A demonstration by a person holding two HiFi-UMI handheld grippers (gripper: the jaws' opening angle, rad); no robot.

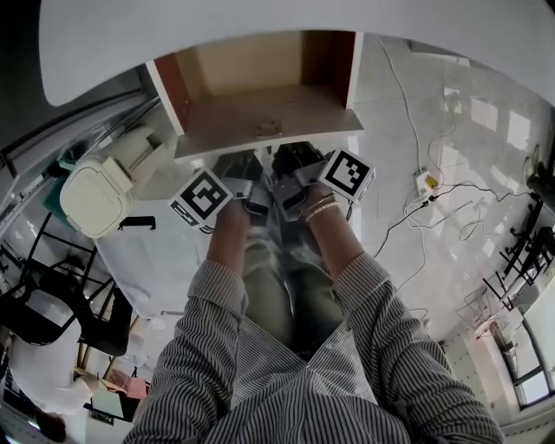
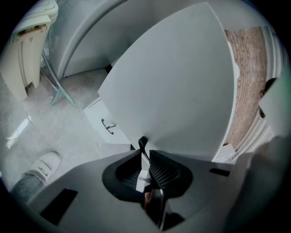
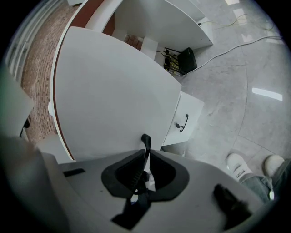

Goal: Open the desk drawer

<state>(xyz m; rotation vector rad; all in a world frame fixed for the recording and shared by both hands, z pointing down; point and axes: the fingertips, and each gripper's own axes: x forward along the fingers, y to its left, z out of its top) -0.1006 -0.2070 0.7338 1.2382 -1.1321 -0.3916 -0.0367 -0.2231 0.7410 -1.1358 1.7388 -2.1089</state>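
Left gripper (image 2: 145, 154) jaws clenched on thin black handle (image 2: 142, 142). Right gripper (image 3: 146, 155) jaws clenched on it too, close beside. Just past jaws: white drawer front (image 2: 182, 82). Behind it: drawer (image 1: 234, 117), well out from under desk (image 1: 260, 26). Judgement: opening nearly done. Left to do: perhaps a last pull, then release.

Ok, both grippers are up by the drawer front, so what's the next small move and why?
Probably ease both grippers back, clear of the drawer. It looks well out from under the desk, its wooden floor open to the head view, and the left gripper and right gripper sit side by side at its front edge, jaws nearly together.
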